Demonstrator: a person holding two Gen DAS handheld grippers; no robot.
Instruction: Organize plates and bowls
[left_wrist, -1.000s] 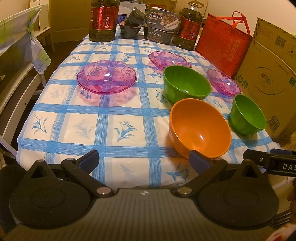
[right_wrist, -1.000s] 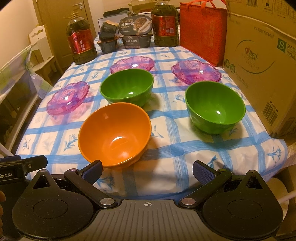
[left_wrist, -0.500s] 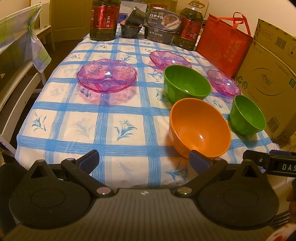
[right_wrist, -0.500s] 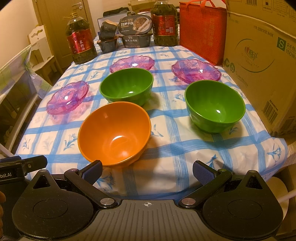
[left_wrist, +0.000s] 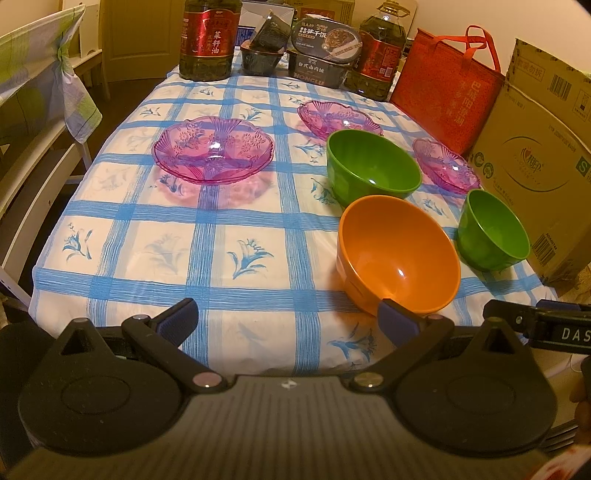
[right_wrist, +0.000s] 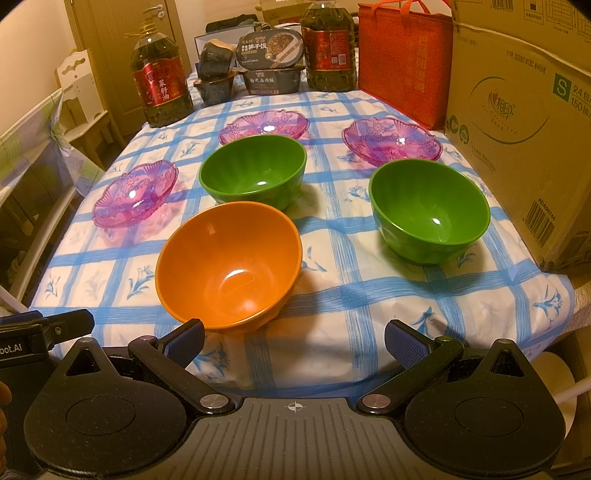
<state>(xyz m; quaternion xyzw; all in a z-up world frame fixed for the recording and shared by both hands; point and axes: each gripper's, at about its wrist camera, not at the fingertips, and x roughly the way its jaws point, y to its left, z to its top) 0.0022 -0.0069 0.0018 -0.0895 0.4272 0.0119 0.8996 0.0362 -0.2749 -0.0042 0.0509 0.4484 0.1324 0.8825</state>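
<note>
The orange bowl (right_wrist: 228, 264) sits upright on the blue-checked tablecloth (right_wrist: 332, 295), directly ahead of your right gripper (right_wrist: 293, 338) and a little toward its left finger; from your left gripper (left_wrist: 288, 319) it lies just past the right fingertip (left_wrist: 393, 314). Both of your grippers have their jaws spread wide and hold nothing, each hovering at the near edge of the table.

Beyond the orange bowl, just behind it but apart, stands the middle green bowl (right_wrist: 255, 170). The right green bowl (right_wrist: 428, 210) stands ahead of your right gripper's right finger, well clear of the orange one, with open cloth between them.

Three pink glass plates lie farther out. The left pink plate (left_wrist: 214, 153) rests ahead of your left gripper with bare cloth all the way to it. The far pink plate (right_wrist: 264, 123) lies close behind the middle green bowl, which partly hides its near rim. The right pink plate (right_wrist: 391, 140) lies just behind the right green bowl.

At the far end of the table stand two oil bottles (right_wrist: 160, 79), with dark food containers (right_wrist: 271, 66) between them. A red bag (right_wrist: 404, 62) and a large cardboard box (right_wrist: 517, 122) crowd the table's right side, the box close beside the right green bowl. A chair with a checked cover (left_wrist: 44, 81) stands to your left.
</note>
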